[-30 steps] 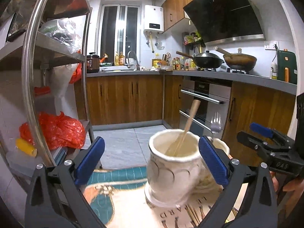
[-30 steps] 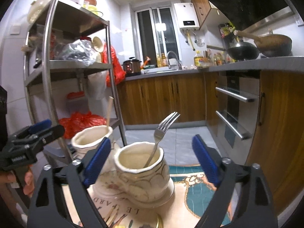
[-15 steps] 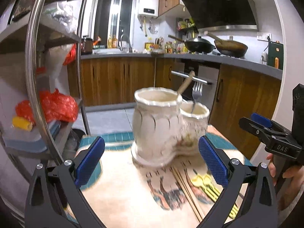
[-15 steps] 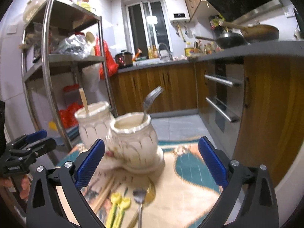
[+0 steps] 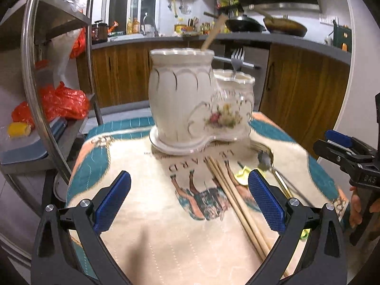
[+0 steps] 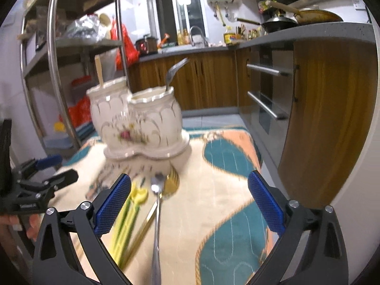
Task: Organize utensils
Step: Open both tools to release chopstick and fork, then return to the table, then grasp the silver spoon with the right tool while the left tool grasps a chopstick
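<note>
A: Nearest in the left wrist view, the left claw (image 5: 189, 200) gapes wide with nothing between its blue pads, hovering over the patterned cloth (image 5: 152, 216) on the surface. Wooden chopsticks (image 5: 235, 201) lie from 12 toward 5 o'clock, passing by the right pad.

B: The right wrist view hides those chopsticks. Its own right claw (image 6: 189, 200) is equally wide and empty, and between its pads lie a silver spoon (image 6: 156, 204), a gold utensil (image 6: 144, 225) and blurred yellow-green utensils (image 6: 129, 211) at 7 o'clock.

A: Mine catches only a spoon bowl (image 5: 264, 160) at 2 o'clock.

B: Farther, at 11 o'clock, the white twin-pot holder (image 6: 140, 123) stands on the cloth, a fork (image 6: 173, 71) in the near pot, a wooden stick (image 6: 98, 70) in the far one.

A: For me it's at 12 o'clock, the taller pot nearer. The right claw shows at my 3 o'clock edge.

B: Behind: a metal rack (image 6: 53, 47) and the kitchen counter (image 6: 308, 32).
</note>
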Available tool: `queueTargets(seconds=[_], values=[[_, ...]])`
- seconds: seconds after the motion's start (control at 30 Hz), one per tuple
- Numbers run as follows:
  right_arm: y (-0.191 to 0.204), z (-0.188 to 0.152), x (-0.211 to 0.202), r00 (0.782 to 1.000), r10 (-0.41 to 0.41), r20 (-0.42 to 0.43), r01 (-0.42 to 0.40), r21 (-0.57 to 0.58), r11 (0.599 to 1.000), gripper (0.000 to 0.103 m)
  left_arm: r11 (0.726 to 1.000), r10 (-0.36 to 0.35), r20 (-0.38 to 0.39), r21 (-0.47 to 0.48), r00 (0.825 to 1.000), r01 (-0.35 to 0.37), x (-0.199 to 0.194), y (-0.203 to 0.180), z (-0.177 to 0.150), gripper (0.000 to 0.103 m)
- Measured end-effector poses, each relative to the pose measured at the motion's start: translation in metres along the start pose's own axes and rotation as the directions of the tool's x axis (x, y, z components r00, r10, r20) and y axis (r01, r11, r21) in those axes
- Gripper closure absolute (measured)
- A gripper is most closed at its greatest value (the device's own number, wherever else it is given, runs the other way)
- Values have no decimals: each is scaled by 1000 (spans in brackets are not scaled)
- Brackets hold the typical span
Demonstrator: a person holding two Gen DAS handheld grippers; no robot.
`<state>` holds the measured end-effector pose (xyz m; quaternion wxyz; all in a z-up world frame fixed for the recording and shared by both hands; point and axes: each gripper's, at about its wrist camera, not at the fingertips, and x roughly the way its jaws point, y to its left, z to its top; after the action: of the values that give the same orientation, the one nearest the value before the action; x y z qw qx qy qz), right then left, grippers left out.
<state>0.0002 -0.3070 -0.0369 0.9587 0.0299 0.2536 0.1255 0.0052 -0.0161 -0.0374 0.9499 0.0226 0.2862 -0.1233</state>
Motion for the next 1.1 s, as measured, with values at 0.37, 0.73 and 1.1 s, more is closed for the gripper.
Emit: queueTargets(seconds=[0.37,0.73,1.1], values=[[1,-9,10,996,16,-88,-21,-56,998,8,998,-9,-122,53,993,16,25,-12,-13,9],[14,-14,18,981,75,-181,-93,-90,992,51,987,-114,-184,86,976,132,22,-31,-19,52],[22,-22,30,954,119,-277,-148,-87,985,73,977,-184,-217,69,959,203,21,-41,-21,86]])
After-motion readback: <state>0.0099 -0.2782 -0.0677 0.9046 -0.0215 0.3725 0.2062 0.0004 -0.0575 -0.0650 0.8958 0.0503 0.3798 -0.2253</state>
